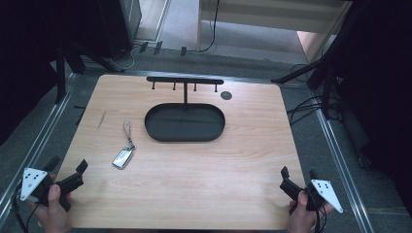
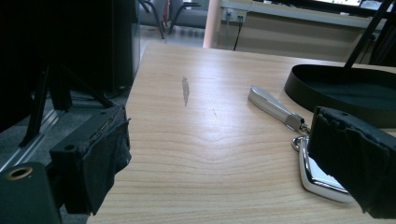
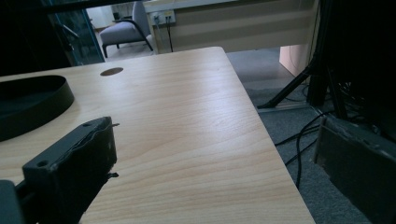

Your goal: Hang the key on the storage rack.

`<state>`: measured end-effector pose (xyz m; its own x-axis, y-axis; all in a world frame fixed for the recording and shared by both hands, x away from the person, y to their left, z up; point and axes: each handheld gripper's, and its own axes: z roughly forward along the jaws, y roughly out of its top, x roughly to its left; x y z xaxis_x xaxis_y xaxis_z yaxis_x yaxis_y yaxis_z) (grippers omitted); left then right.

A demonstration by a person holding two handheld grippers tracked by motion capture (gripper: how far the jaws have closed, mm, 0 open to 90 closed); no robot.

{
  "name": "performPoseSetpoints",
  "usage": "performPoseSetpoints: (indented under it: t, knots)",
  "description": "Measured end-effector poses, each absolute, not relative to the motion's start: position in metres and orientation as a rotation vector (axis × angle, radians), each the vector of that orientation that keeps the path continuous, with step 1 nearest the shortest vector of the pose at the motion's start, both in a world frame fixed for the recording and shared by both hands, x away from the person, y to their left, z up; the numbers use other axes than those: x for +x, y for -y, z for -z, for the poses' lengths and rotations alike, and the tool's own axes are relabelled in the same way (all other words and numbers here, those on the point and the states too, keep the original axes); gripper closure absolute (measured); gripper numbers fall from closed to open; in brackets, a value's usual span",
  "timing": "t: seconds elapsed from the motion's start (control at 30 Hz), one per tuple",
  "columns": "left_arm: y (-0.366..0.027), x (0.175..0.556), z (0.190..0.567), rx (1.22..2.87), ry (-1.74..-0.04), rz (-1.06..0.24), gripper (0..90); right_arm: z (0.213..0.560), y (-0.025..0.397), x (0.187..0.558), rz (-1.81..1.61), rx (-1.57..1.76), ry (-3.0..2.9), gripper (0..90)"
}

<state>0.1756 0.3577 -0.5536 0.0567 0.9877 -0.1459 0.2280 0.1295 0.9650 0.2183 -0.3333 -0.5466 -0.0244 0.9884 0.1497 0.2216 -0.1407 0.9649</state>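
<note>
— Where's the key fob (image 1: 123,158)?
— On the desk (image 1: 194,194), left of the tray (image 1: 184,122), near my left gripper (image 1: 68,175).
— Fingers?
— Both spread wide, holding nothing; right gripper (image 1: 297,178) at the desk's right corner.

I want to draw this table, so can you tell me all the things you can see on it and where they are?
Table: one, light wood, centre.
Tray: one, black, oval, far middle of table.
Hook rack: one, black, standing behind the tray.
Key fob: one, silver, with strap, left of tray.
Round spot: one, dark, far right of rack.
Left gripper: one, black, open, near left corner.
Right gripper: one, black, open, near right corner.
</note>
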Motion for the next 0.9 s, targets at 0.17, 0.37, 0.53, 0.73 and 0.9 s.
performPoseSetpoints:
  t: [0.17,0.37,0.53,0.73,0.9]
  knots:
    - [-0.354,0.175,0.553,1.326,-1.376,-0.971,6.2,0.547,0.332,0.221,-1.235,1.453,-1.348,0.0]
    - [-0.342,0.179,0.549,1.448,-1.381,-1.021,6.2,0.546,0.332,0.222,-1.224,1.457,-1.354,0.0]
    - [-0.333,0.184,0.539,1.502,-1.385,-0.967,1.4,0.546,0.332,0.222,-1.225,1.456,-1.354,0.0]
    - [-0.323,0.191,0.532,1.569,-1.386,-0.907,1.2,0.546,0.331,0.222,-1.223,1.452,-1.361,0.0]
    - [-0.319,0.199,0.524,1.591,-1.393,-0.877,1.2,0.546,0.331,0.221,-1.227,1.46,-1.356,0.0]
